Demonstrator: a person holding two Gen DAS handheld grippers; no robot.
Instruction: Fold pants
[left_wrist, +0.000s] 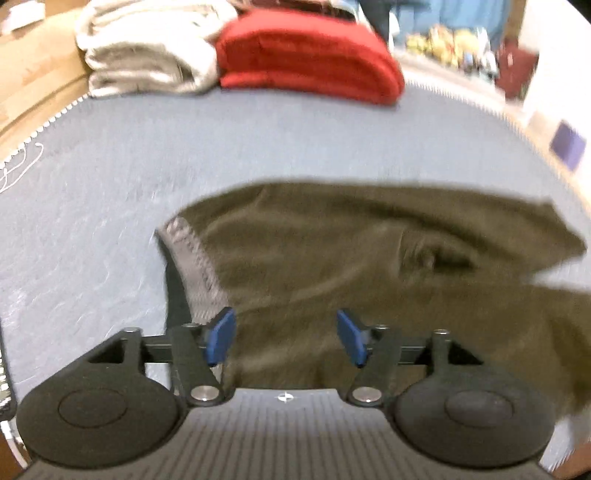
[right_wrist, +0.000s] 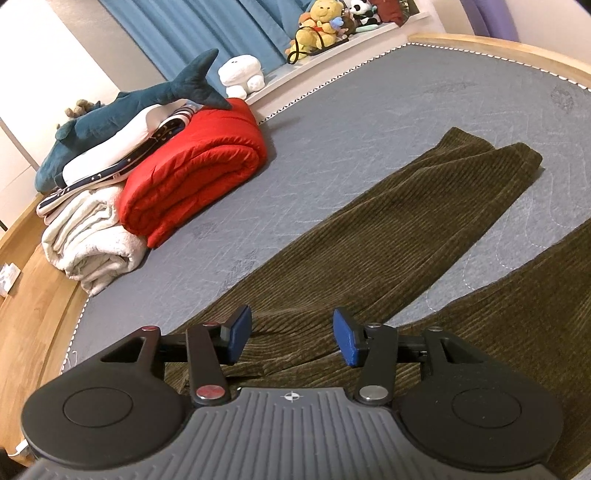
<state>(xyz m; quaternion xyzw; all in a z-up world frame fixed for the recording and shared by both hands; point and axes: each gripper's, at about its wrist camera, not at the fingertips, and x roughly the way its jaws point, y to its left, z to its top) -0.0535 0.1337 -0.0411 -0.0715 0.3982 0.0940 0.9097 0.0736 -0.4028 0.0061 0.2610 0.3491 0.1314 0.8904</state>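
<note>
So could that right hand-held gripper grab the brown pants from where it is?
Probably yes: the right hand-held gripper hovers open just above the pants, with nothing between them. The red blanket lies well aside.

Even, warm indoor light, soft shadows. Left wrist view smeared by motion blur throughout; right wrist view sharp. Both show fisheye bending, strongest toward the frame corners.

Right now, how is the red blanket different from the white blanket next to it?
The red blanket looks smooth and puffy; the white blanket looks fuzzy like a towel. The red one has only the shark's tail over it; the white one has other bedding stacked on top. Both are folded, side by side on the grey mattress.
</note>
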